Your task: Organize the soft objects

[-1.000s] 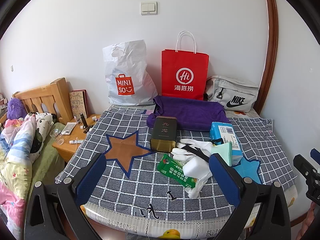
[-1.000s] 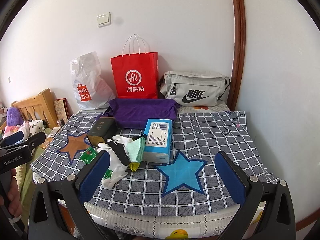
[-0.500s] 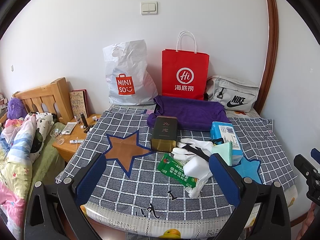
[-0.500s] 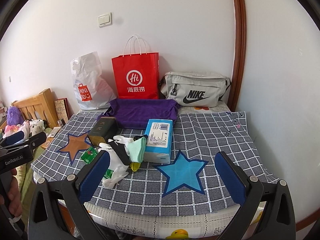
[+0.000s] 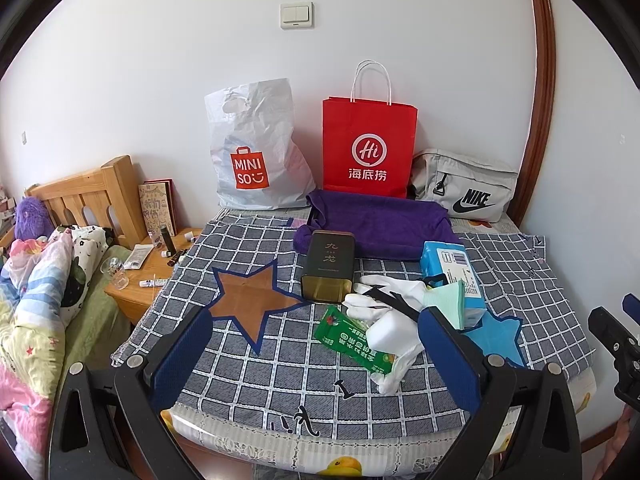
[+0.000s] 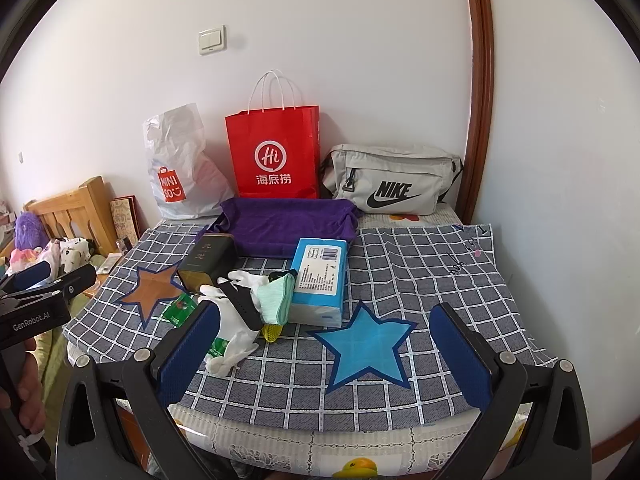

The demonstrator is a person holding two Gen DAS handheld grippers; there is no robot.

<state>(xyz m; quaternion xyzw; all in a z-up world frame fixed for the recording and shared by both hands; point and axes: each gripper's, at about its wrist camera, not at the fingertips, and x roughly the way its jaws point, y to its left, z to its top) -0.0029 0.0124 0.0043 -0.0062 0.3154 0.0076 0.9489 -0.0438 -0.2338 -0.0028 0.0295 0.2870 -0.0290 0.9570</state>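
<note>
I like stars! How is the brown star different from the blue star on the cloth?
The brown star sits on the left of the checked cloth, next to the dark tin; the blue star sits right, before the tissue pack. The brown star lies fully bare; the blue star's top point touches the pack. Both have dark blue outlines.

Both grippers are just hanging out low at the near edge, pointed toward the far wall. Left gripper [image 5: 316,356] has its blue pads spread wide with nothing between them. Right gripper [image 6: 324,354] is the same, jaws wide apart and empty. The left one sits off to the left of the right one.
</note>
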